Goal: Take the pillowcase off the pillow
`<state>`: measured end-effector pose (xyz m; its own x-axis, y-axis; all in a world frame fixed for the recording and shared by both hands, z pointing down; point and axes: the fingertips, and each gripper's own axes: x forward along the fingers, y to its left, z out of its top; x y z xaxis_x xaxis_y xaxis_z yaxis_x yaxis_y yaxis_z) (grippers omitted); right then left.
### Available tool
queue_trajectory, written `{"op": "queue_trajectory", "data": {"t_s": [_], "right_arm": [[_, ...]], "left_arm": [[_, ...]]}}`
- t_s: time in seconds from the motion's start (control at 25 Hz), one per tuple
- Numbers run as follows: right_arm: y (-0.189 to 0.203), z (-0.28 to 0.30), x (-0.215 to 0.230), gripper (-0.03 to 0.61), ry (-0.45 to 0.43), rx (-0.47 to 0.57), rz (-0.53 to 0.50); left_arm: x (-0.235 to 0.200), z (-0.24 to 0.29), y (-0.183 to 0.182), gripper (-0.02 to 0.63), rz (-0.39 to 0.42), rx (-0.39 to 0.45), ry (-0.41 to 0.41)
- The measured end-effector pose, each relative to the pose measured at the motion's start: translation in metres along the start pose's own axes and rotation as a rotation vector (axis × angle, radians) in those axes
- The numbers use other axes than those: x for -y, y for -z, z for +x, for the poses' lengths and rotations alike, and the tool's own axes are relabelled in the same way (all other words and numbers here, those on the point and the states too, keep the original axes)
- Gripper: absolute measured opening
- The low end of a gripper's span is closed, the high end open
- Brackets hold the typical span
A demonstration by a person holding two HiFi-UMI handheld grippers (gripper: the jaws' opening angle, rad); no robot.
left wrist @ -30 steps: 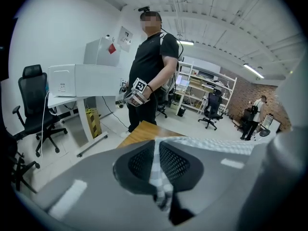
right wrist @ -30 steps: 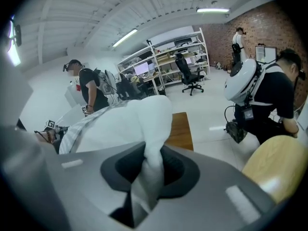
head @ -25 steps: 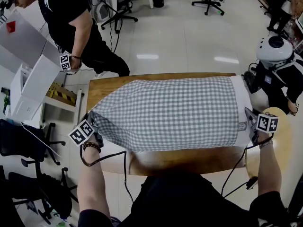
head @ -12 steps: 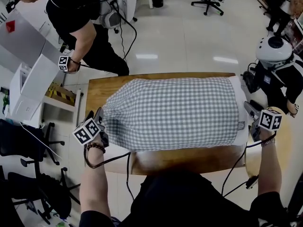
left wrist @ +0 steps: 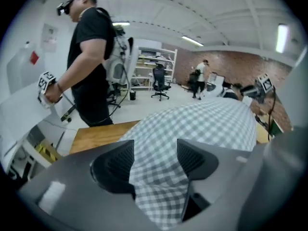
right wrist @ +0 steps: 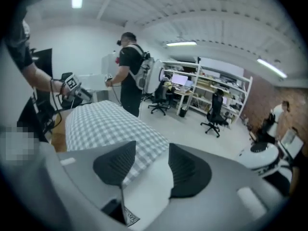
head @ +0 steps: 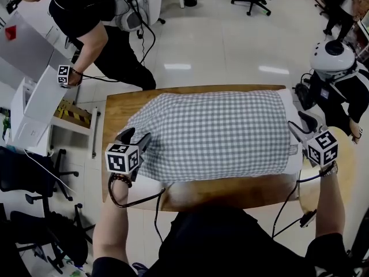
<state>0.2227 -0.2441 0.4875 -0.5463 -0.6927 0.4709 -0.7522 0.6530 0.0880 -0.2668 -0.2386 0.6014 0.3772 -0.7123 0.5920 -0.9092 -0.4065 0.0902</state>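
1 wooden table carries 1 pillow. Its white end lies bare at the table's right edge, and the rest sits inside 1 grey-checked pillowcase. 1 small label hangs there, its print too small to read. There are 2 grippers, both with jaws just opened and standing apart. The left gripper, at the table's left end, has checked cloth lying loose between its jaws. The right gripper straddles the pillow's white end.

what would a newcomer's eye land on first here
The grey checked pillowcase covering most of the wooden table, white pillow poking out on the right. A marker-cubed gripper sits at each end, left gripper and right gripper, their jaws have just been opening, cloth loose between them. A person in black stands beyond the table's far left corner.
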Motion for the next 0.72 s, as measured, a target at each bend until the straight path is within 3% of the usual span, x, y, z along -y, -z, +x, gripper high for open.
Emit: {"op": "queue_trajectory", "data": {"t_s": [0.16,0.36,0.48,0.6,0.72], "right_arm": [[-0.012,0.005,-0.019,0.215,-0.056,-0.032,-0.177],[0.018,0.009,-0.010,0.218,-0.074,-0.137,-0.204],[0.028,0.008,0.005,0.246,-0.069,-0.145,-0.084],[0.032,0.006,0.024,0.288,-0.053,-0.108,0.122],[0.048,0.008,0.038,0.312,-0.020,-0.110,0.266]], "left_arm": [[0.019,0.008,0.003,0.295,0.302,-0.108,0.070],[0.017,0.009,0.020,0.310,0.567,-0.252,0.121],[0.004,0.011,0.028,0.321,0.600,-0.305,0.116],[-0.007,0.017,0.031,0.322,0.531,-0.305,0.106],[-0.013,0.025,0.038,0.322,0.508,-0.318,0.093]]}}
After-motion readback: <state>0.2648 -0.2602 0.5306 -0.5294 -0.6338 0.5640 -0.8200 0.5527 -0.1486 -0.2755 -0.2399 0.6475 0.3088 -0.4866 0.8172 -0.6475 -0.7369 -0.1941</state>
